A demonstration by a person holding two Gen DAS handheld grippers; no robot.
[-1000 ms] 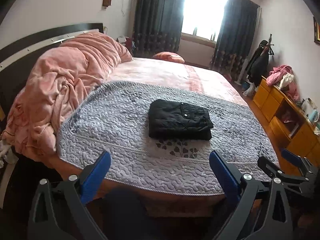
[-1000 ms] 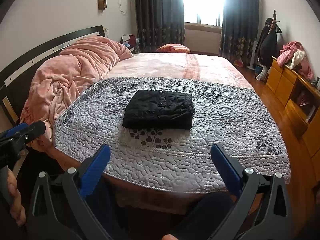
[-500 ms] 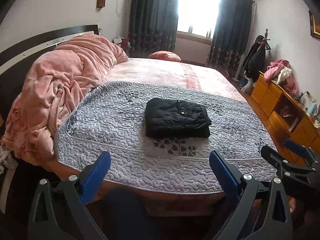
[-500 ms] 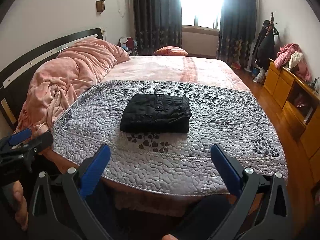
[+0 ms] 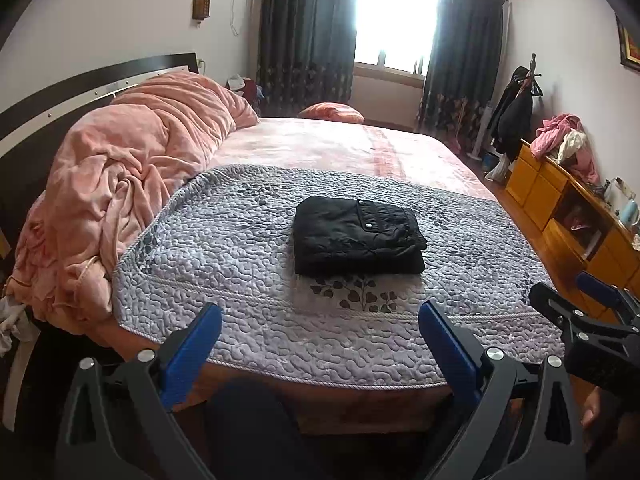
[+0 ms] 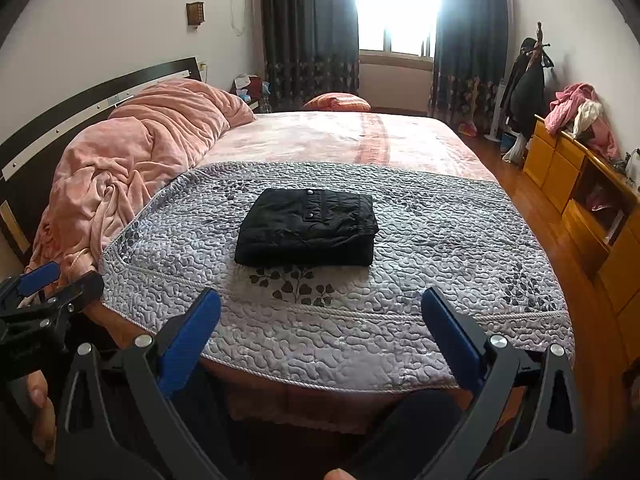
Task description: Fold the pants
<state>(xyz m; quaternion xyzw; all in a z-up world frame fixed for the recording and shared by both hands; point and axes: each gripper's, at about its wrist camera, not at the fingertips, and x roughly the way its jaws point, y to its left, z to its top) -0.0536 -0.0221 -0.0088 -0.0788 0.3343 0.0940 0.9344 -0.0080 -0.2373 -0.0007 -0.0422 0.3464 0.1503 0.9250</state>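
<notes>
Both my grippers have drawn back slightly from the bed since the earlier frame. Black pants, folded into a compact rectangle, lie on the grey quilt, well apart from me. My left gripper and right gripper stand wide open, holding nothing.

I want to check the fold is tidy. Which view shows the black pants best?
The right wrist view: the folded black pants lie near centre, top face and front edge square-on. The left wrist view shows them from an angle, with stacked layers visible at the right corner.
</notes>
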